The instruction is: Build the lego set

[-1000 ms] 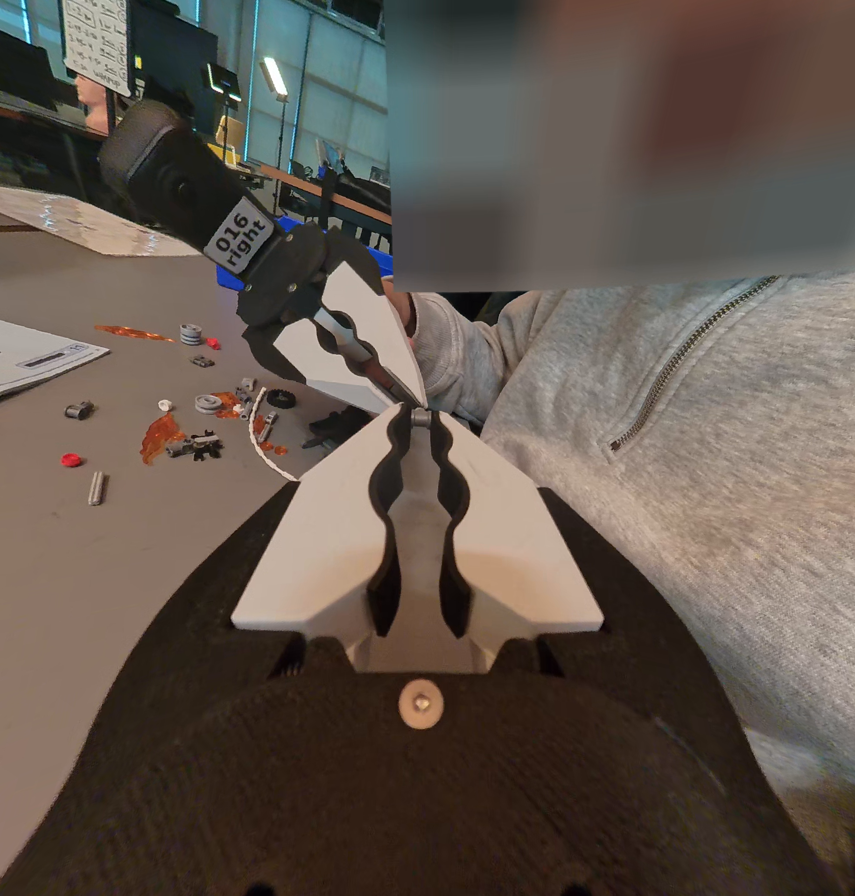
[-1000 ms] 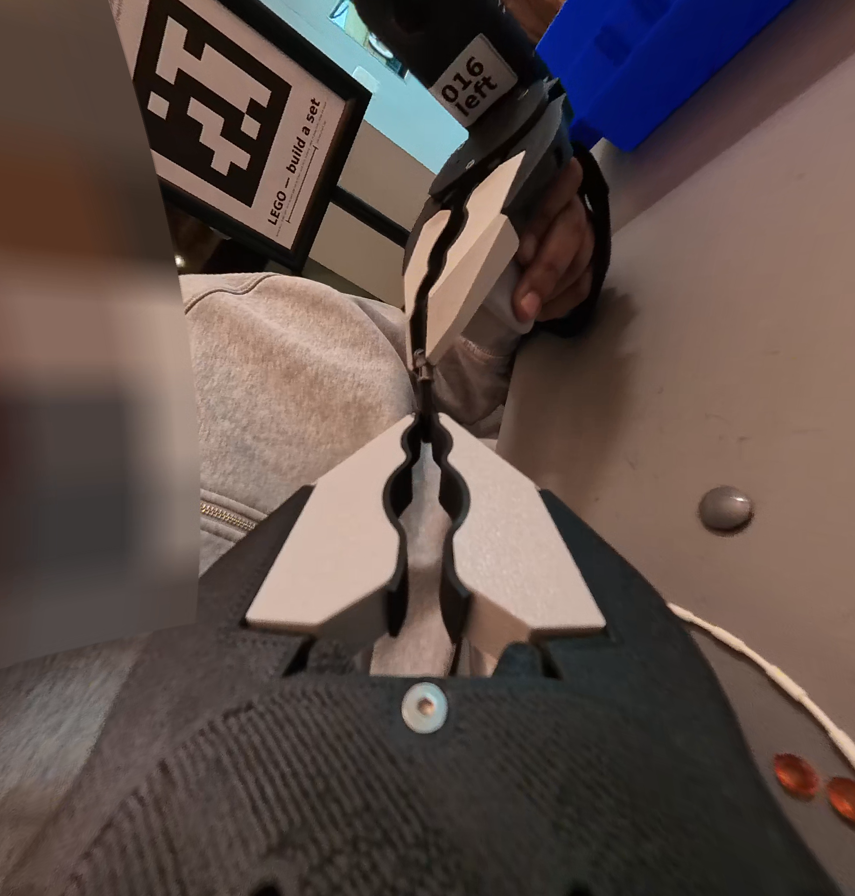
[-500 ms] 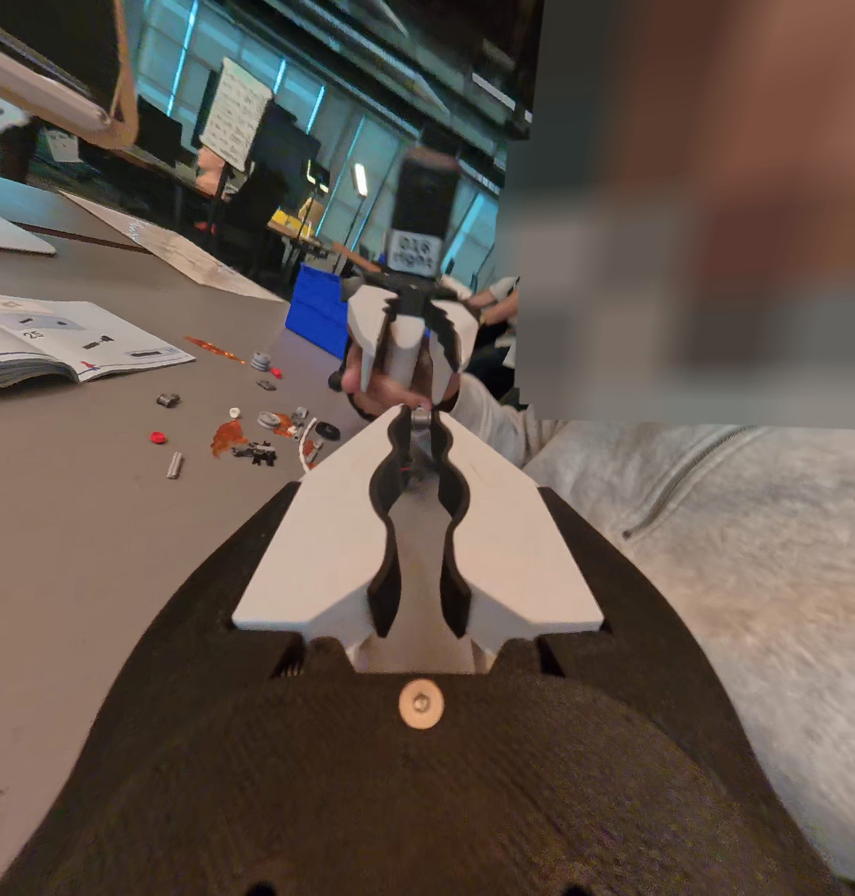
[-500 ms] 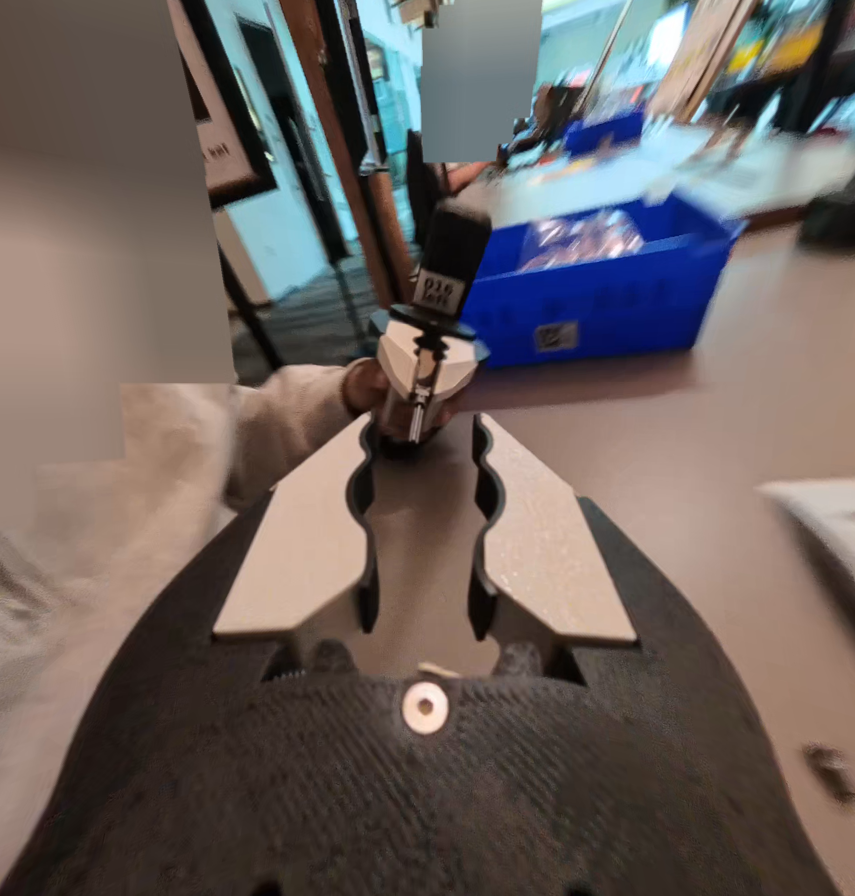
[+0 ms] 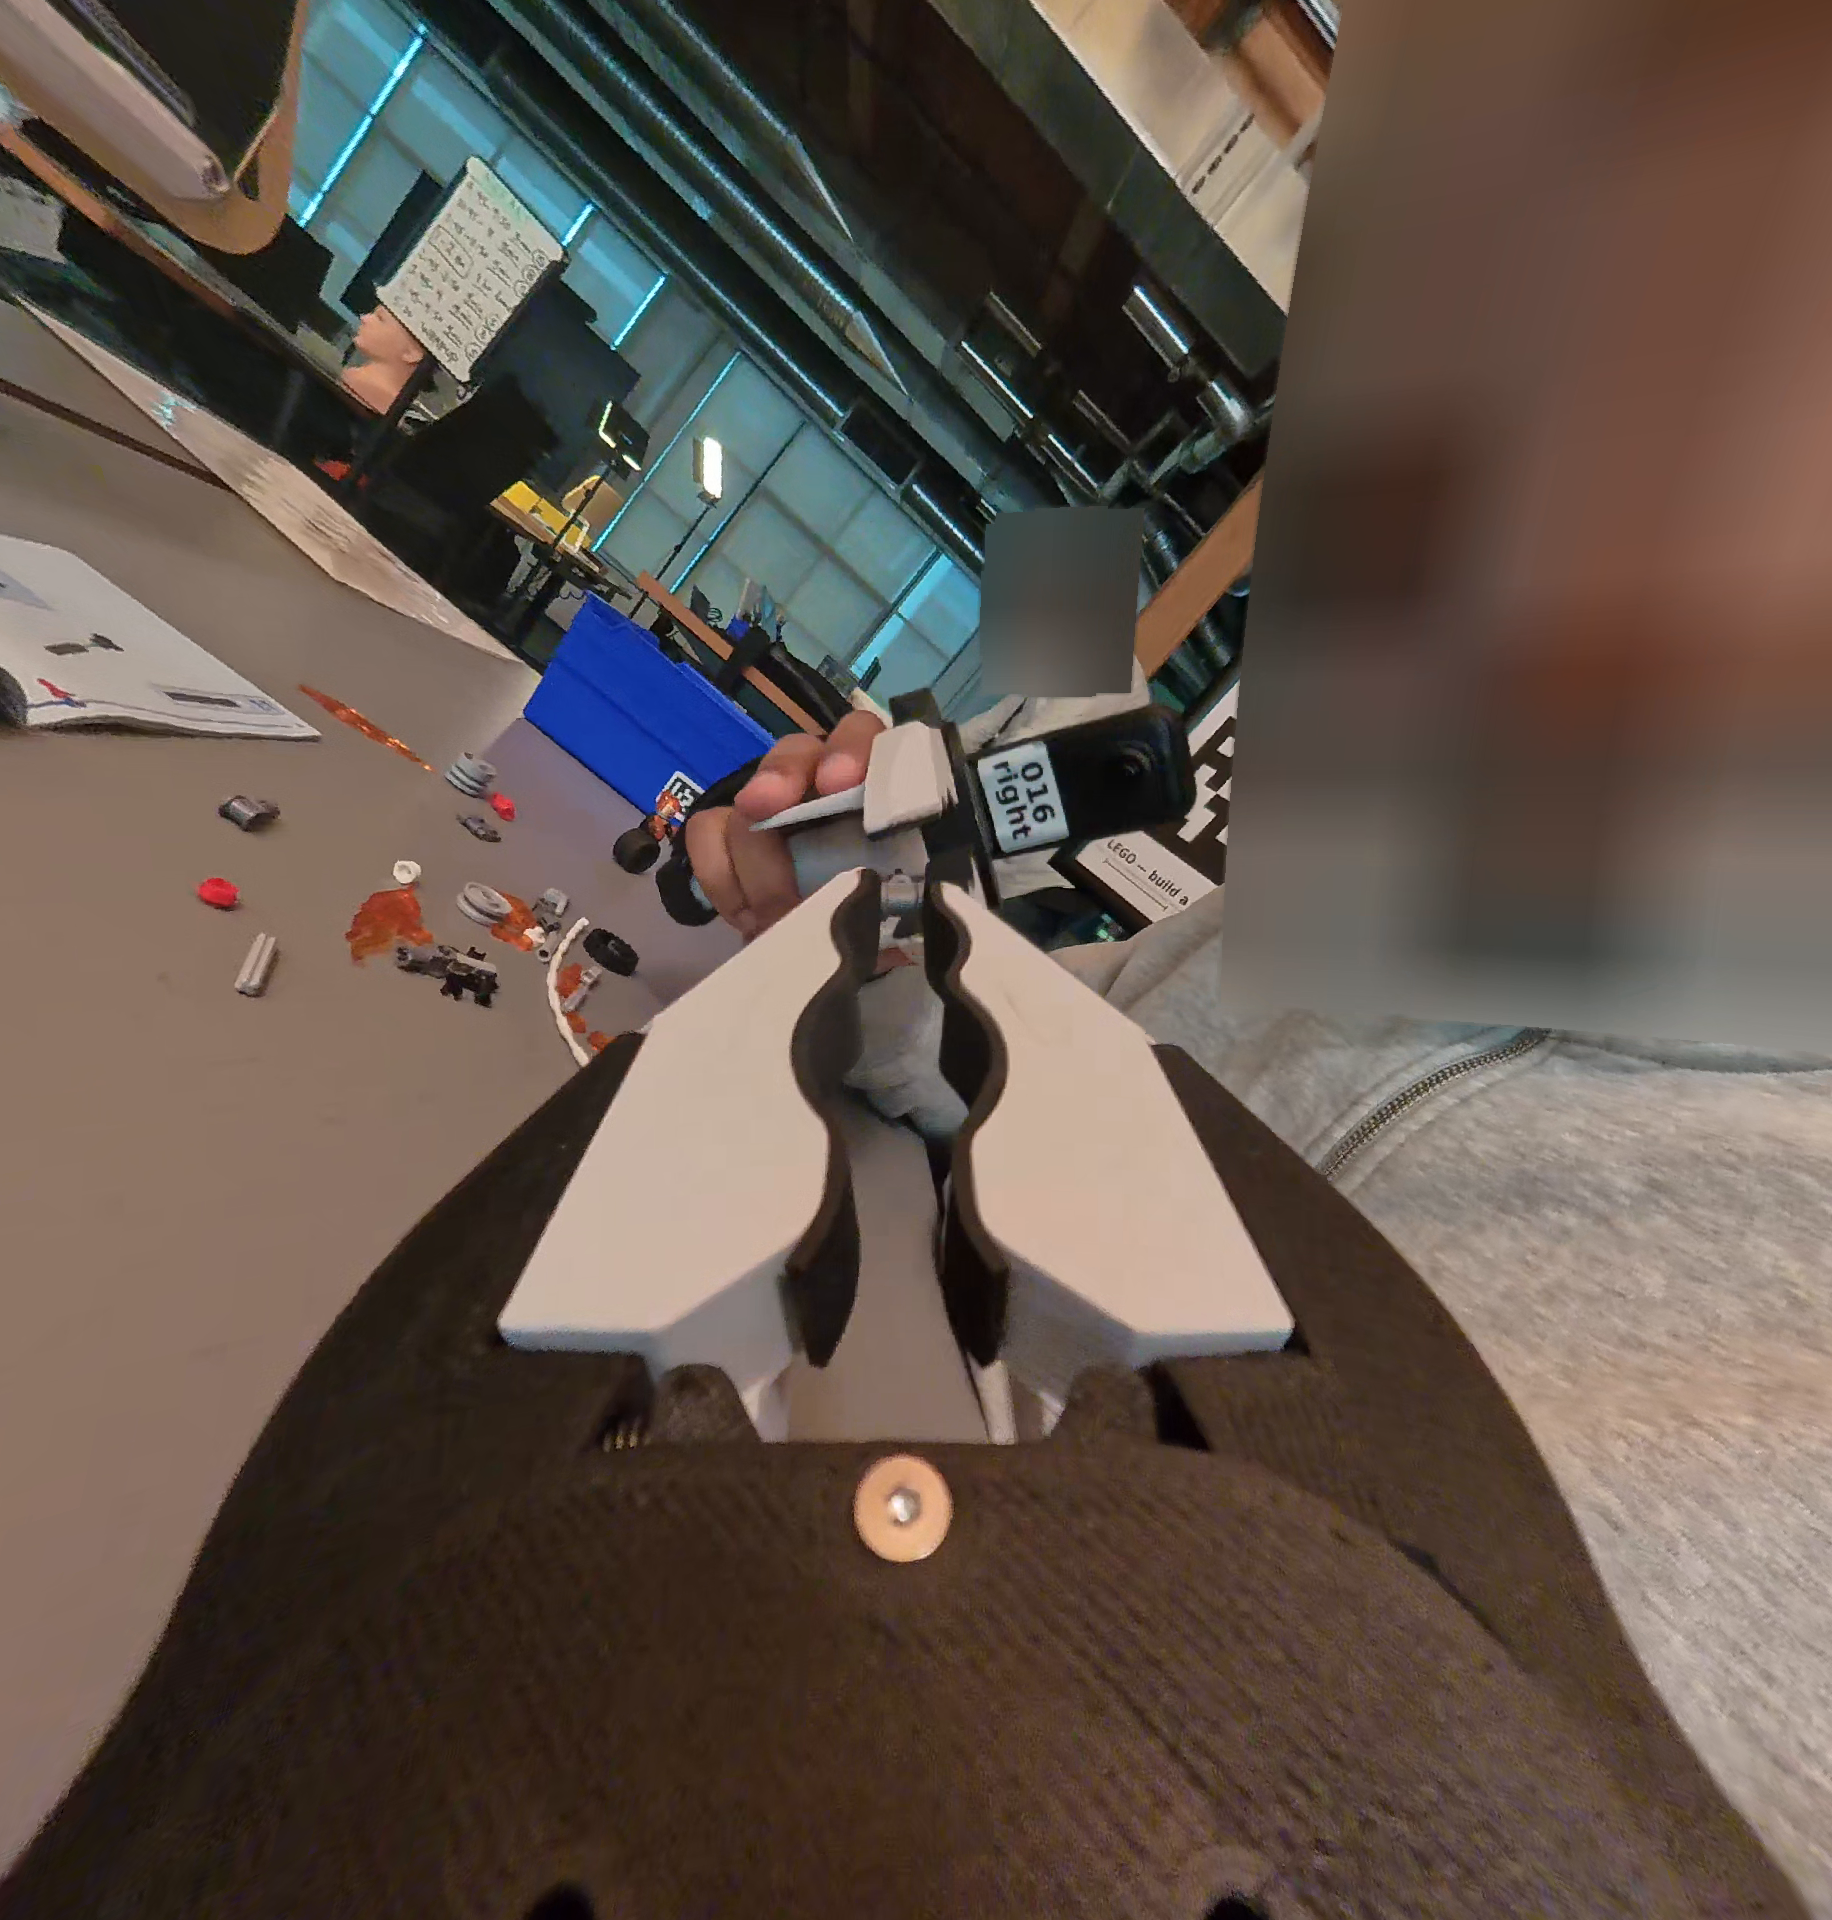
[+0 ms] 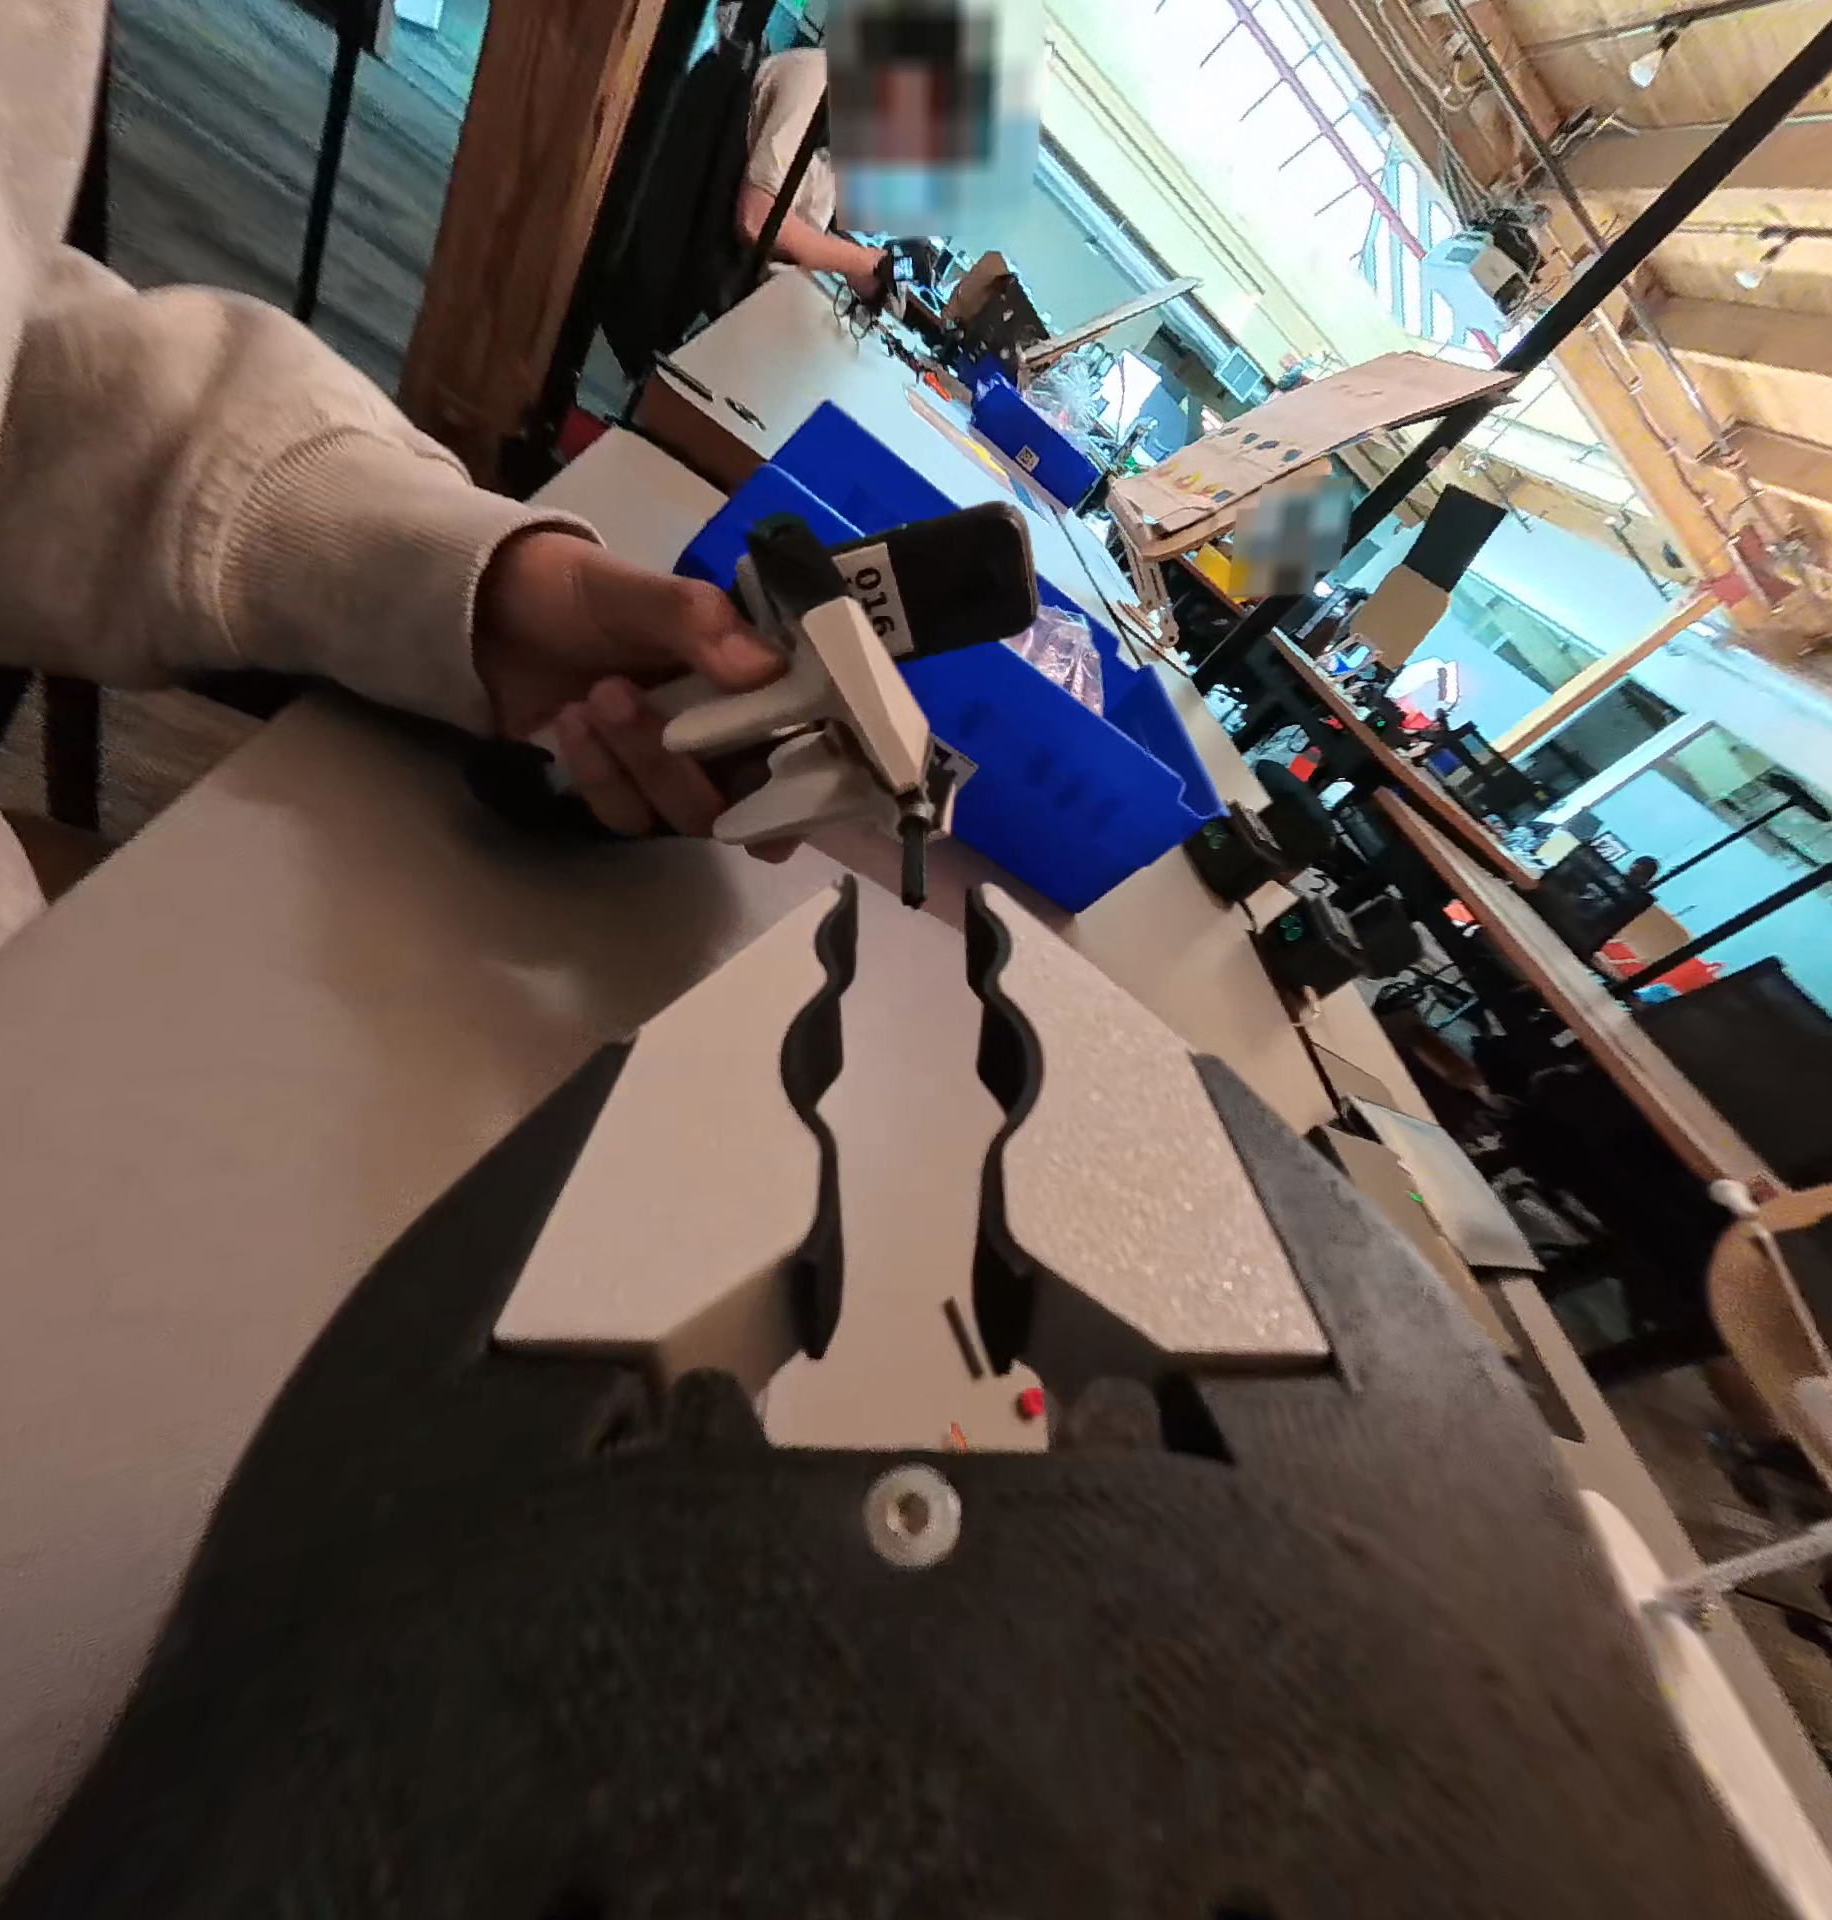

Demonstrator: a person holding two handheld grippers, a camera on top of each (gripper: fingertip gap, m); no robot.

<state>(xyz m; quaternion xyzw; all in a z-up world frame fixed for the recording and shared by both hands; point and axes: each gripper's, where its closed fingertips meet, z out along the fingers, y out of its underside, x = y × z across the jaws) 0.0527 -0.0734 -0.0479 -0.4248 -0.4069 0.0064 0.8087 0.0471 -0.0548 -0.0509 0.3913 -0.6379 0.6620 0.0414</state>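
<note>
My left gripper [image 5: 899, 896] is shut on a small grey lego piece [image 5: 901, 902], held in the air above the table edge. In the right wrist view the left gripper [image 6: 917, 808] pinches this piece, and a short black pin [image 6: 912, 868] sticks out below its tips. My right gripper [image 6: 912, 899] is open and empty, its tips just below that pin and apart from it. Loose lego parts lie on the grey table [image 5: 112, 1091]: a red stud [image 5: 218, 891], a grey pin [image 5: 255, 964], orange flame pieces [image 5: 387, 920], a black tyre [image 5: 611, 948] and a white string [image 5: 562, 1000].
An open instruction booklet [image 5: 81, 665] lies at the far left. A blue bin [image 5: 642, 707] stands at the table's back, also in the right wrist view [image 6: 1005, 758]. A small wheeled build [image 5: 650, 840] sits by the bin. The person's grey sweater [image 5: 1514, 1299] fills the right. My two grippers' fingertips are within a few centimetres of each other.
My right gripper has opened, let go of the black pin and drawn back from the left gripper. The left gripper still holds the grey piece; both views have swung round.
</note>
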